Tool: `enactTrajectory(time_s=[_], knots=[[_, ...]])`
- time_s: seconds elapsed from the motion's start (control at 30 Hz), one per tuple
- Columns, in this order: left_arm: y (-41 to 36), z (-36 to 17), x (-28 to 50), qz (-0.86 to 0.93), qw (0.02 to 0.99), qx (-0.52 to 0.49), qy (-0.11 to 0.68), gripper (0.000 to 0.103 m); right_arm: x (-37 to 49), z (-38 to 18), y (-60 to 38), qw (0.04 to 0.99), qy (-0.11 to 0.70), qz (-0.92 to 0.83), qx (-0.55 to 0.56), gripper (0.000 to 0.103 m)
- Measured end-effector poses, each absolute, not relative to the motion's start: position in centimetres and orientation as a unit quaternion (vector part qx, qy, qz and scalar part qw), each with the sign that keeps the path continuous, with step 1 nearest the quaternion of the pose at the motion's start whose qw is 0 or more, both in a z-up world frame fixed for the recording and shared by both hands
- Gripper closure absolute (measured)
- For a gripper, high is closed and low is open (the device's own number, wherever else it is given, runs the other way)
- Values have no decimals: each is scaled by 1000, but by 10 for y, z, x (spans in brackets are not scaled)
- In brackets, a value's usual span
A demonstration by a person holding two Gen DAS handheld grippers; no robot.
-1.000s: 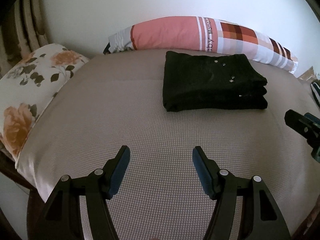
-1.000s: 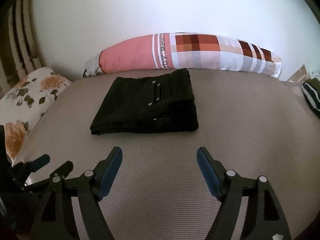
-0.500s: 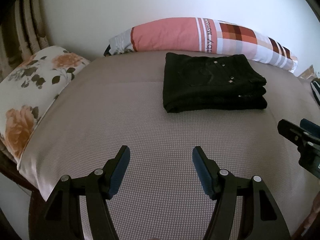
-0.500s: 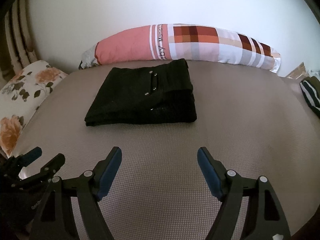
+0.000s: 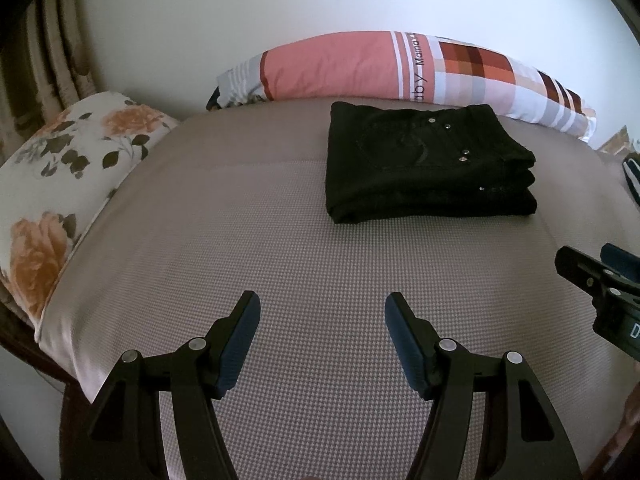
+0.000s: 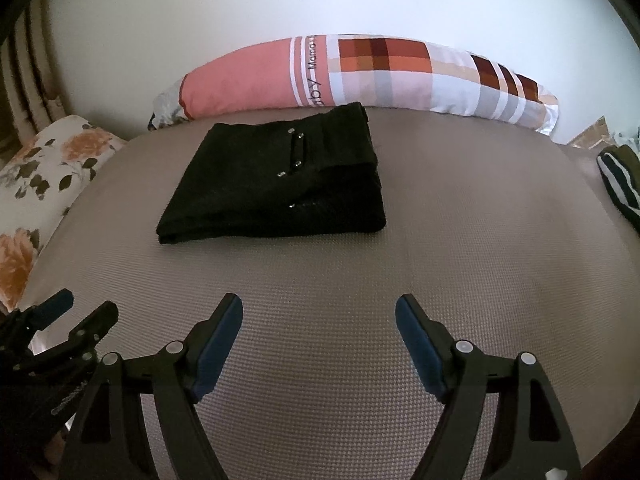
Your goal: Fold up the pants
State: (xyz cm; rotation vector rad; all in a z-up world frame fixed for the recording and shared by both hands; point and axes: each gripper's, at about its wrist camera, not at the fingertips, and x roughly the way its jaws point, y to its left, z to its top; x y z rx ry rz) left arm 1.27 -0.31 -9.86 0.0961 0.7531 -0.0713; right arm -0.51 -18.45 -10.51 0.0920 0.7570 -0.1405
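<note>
- Black denim pants (image 5: 428,168) lie folded in a thick, squared stack on the grey mattress (image 5: 280,280), towards the far side, just in front of the pink-and-plaid pillow (image 5: 400,68) by the wall.
- Rivets and a back pocket face up; layers stack fairly flush at the near edge (looks like the fold is basically done).
- Left gripper (image 5: 322,340): jaws wide, nothing btwn them, over bare mattress well short of the pants.
- Right gripper (image 6: 319,338): same, spread wide and empty, hanging near the mattress's front.
- Floral pillow (image 5: 52,184) at the left edge, striped cloth (image 6: 618,184) far right, both apart from the stack.
- If any step remains, I'd say it's a tidy-up only: press flat from above w/ pads, don't pinch one layer or the stack skews.
- Otherwise keep both claws clear so nothing snags.
</note>
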Motion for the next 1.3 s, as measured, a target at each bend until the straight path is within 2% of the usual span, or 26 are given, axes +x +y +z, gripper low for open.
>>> enactTrajectory(time_s=[1.3], knots=[[-13,-101,10,-33,932,73,354,37,-1,-113,-187,919,386,-66,47,26]])
